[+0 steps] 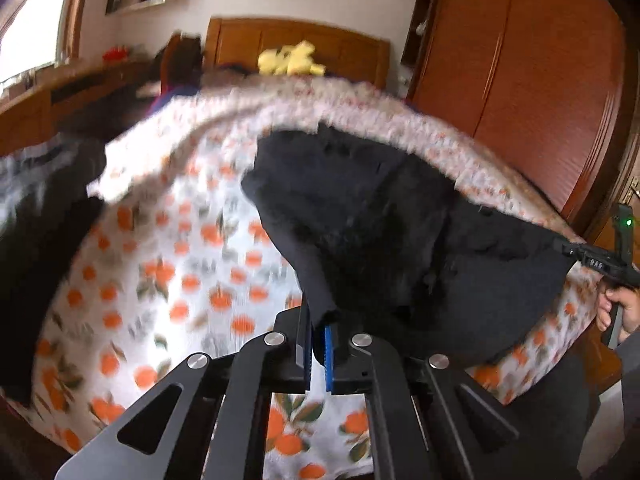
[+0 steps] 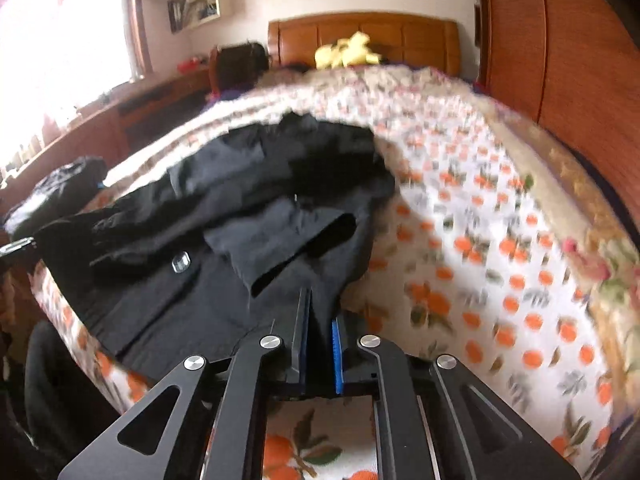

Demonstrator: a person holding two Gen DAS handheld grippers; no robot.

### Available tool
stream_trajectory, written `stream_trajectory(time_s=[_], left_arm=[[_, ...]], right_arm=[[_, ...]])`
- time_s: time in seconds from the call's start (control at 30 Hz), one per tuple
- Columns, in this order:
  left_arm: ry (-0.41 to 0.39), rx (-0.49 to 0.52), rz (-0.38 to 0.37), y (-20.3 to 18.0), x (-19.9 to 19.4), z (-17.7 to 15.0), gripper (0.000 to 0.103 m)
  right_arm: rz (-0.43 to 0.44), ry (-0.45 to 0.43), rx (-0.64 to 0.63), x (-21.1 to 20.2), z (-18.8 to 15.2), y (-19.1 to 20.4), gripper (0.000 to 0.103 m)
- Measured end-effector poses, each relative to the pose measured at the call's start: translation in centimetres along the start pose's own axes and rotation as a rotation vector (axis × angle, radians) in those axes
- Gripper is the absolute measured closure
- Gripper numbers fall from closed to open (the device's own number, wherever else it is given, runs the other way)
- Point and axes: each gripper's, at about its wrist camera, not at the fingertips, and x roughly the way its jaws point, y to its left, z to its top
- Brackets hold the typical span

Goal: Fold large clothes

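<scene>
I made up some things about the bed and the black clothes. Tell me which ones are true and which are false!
1. Both grippers are pinching black cloth. True: the left gripper and the right gripper are each shut on the black garment.
2. The bedsheet has blue stars on it. False: the bedsheet is white with orange fruit and leaves.
3. Something yellow lies near the headboard. True: a yellow thing sits by the wooden headboard; what it is cannot be told.
4. The black garment is already folded into a neat square. False: it lies rumpled and spread across the bed.
5. The wardrobe is white. False: the wardrobe is reddish-brown wood.
</scene>
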Motion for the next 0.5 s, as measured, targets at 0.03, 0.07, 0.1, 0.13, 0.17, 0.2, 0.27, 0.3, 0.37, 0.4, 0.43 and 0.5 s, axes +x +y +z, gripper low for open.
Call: stream_trajectory(time_s=[0.03,0.07,0.1,0.13,0.17,0.2,0.27,0.3,0.37,0.4,0.43,0.5], left_arm=[[-0.016,0.004,-0.001,-0.2,-0.6,0.8,0.099],[-0.039,0.006,-0.004,-0.4,-1.5,2.1,0.099],[-0.056,0.005,-0.005,-0.6,-2.1,2.9,0.099],[-0.085,0.007,-0.003,-1.0,-3.2,4.2,0.100],[-0.105,0.010,0.000,-1.2,-4.0,5.0,0.100],[-0.139,0.017,0.006,-1.6,-5.4,6.4,0.100],[-0.187,0.026,0.015,-2.2,-7.6,8.1,0.100],[-0.214,0.029,0.016,-2.5,-8.9,8.9,0.100],[-0.253,0.034,0.018,-3.0,-11.0,9.9,0.100],[-0.279,0.037,0.020,-3.3,-12.5,10.3,0.100],[-0.292,0.039,0.023,-3.5,-13.4,10.6,0.100],[-0.320,0.042,0.025,-4.0,-15.5,10.8,0.100]], right_arm=[[-0.005,-0.016,-0.011,-0.5,0.7,0.3,0.096],[-0.007,-0.035,-0.020,-1.1,1.5,0.6,0.096],[-0.008,-0.055,-0.028,-1.8,2.3,1.0,0.096],[-0.009,-0.076,-0.035,-2.6,3.2,1.2,0.097],[-0.013,-0.097,-0.040,-3.4,3.9,1.5,0.097],[-0.015,-0.125,-0.050,-4.5,4.8,1.9,0.097],[-0.010,-0.171,-0.062,-6.7,6.3,2.4,0.097],[-0.014,-0.201,-0.075,-8.3,7.0,2.7,0.097],[-0.020,-0.247,-0.096,-11.0,8.0,3.3,0.097],[-0.022,-0.263,-0.105,-12.1,8.3,3.6,0.097],[-0.026,-0.279,-0.118,-13.3,8.5,3.8,0.097],[-0.034,-0.303,-0.142,-15.4,8.7,4.3,0.097]])
